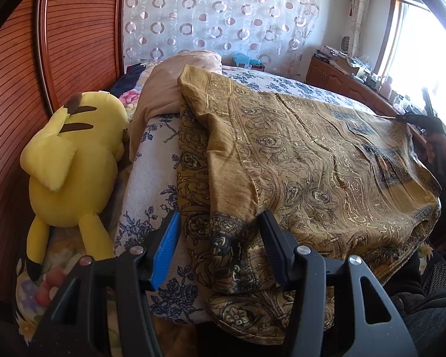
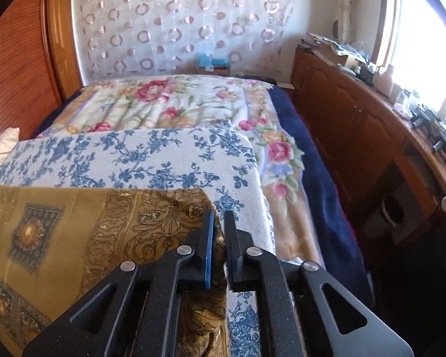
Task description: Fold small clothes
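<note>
A gold-brown paisley garment lies spread on a white board with blue flowers on the bed. One edge of it is folded over near the left side. My left gripper is open, its fingers either side of the garment's dark-banded near hem. In the right wrist view the same garment fills the lower left. My right gripper is shut on a bunched corner of the garment, which hangs down between the jaws. The right gripper also shows in the left wrist view at the garment's far right corner.
A yellow plush toy lies left of the board against the wooden headboard. A beige pillow lies behind the garment. A floral blanket covers the bed. A wooden cabinet with clutter runs along the right under the window.
</note>
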`<state>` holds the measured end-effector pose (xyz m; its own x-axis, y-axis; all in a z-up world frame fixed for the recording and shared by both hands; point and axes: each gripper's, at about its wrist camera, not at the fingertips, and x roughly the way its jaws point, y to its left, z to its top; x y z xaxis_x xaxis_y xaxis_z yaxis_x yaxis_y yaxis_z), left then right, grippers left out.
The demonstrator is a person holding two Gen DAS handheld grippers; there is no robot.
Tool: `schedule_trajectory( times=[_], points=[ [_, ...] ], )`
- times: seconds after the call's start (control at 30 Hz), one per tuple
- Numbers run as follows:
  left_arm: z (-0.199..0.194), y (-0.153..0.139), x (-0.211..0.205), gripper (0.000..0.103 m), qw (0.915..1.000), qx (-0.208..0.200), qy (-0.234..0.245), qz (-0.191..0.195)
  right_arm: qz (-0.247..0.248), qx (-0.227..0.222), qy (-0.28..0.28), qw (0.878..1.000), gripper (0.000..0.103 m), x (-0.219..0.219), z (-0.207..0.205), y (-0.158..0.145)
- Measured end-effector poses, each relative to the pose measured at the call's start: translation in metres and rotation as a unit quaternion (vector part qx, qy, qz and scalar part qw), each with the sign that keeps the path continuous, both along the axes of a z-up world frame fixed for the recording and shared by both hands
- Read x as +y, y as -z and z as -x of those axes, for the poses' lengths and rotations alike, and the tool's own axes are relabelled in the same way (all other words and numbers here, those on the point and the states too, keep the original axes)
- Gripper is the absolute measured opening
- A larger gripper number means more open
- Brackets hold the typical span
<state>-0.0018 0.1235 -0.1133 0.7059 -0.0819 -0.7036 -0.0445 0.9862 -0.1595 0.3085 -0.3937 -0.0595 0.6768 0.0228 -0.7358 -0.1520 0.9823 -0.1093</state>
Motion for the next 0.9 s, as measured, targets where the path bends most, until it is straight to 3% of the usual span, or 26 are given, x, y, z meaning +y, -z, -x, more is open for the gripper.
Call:
schedule_trajectory(
  times=[0.03,0.1,0.37,0.6,0.9],
  points=[
    [0.0,0.0,0.0,0.054,1.0,0.0,0.0,0.0,0.006,-0.005,0.003,1.0,0.014,0.0,0.002,-0.003],
    [0.001,0.0,0.0,0.054,1.0,0.0,0.0,0.002,0.023,-0.018,0.008,1.0,0.034,0.002,0.008,-0.009],
    [0.0,0.004,0.003,0.054,0.9999,0.004,-0.003,0.011,0.016,-0.052,-0.063,0.997,0.055,0.026,0.073,-0.029],
    [0.0,0.005,0.004,0.054,0.9999,0.006,-0.003,0.013,0.008,-0.006,-0.159,0.987,0.056,0.071,0.137,0.01],
    [0.0,0.006,0.004,0.054,0.9998,0.008,-0.005,0.015,-0.008,0.039,-0.177,0.983,0.059,0.081,0.164,0.059]
  ],
)
